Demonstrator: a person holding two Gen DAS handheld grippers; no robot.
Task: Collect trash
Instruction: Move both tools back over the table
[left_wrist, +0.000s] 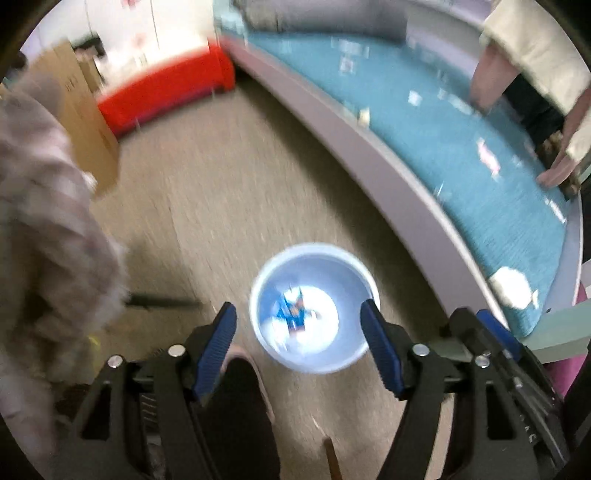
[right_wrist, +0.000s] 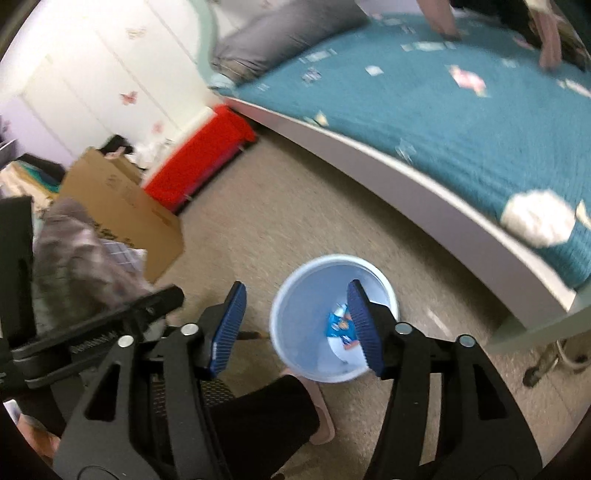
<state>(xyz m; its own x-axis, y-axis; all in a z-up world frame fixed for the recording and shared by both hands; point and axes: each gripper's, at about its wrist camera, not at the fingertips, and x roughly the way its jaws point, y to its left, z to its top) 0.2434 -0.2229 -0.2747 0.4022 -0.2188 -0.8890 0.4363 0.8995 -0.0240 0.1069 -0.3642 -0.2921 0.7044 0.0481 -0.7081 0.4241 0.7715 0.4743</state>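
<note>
**A:** Blue pads on both sets of fingers stood wide apart, with nothing between them. The left gripper (left_wrist: 299, 332) and the right gripper (right_wrist: 295, 325) both hung high over the white bin (left_wrist: 314, 254), and both were empty.

**B:** Where was the trash?

**A:** A blue wrapper (right_wrist: 341, 326) lay at the bottom of the bin. More scraps (right_wrist: 373, 70) were spread over the teal bed cover (right_wrist: 461, 129), and a crumpled white wad (right_wrist: 537, 218) sat near the bed's near edge.

**B:** What could have gone wrong?

**A:** I think the bin was the worry. It stood on the carpet (left_wrist: 221, 184) just beside a foot in a dark sock (right_wrist: 266, 413), so one step could have tipped it. A scrap let go from that high could also have drifted past the rim. And thin flat bits on a soft cover might slip out of the pads.

**B:** Was there room to move?

**A:** Yes, the carpet was open between the bin and the pale bed frame (left_wrist: 369, 155). A cardboard box (right_wrist: 122, 199) and a red box (right_wrist: 199, 155) stood well off to the left. Another person's hands (right_wrist: 550, 51) were on the far side of the bed, so reaching there could have meant a bump.
</note>
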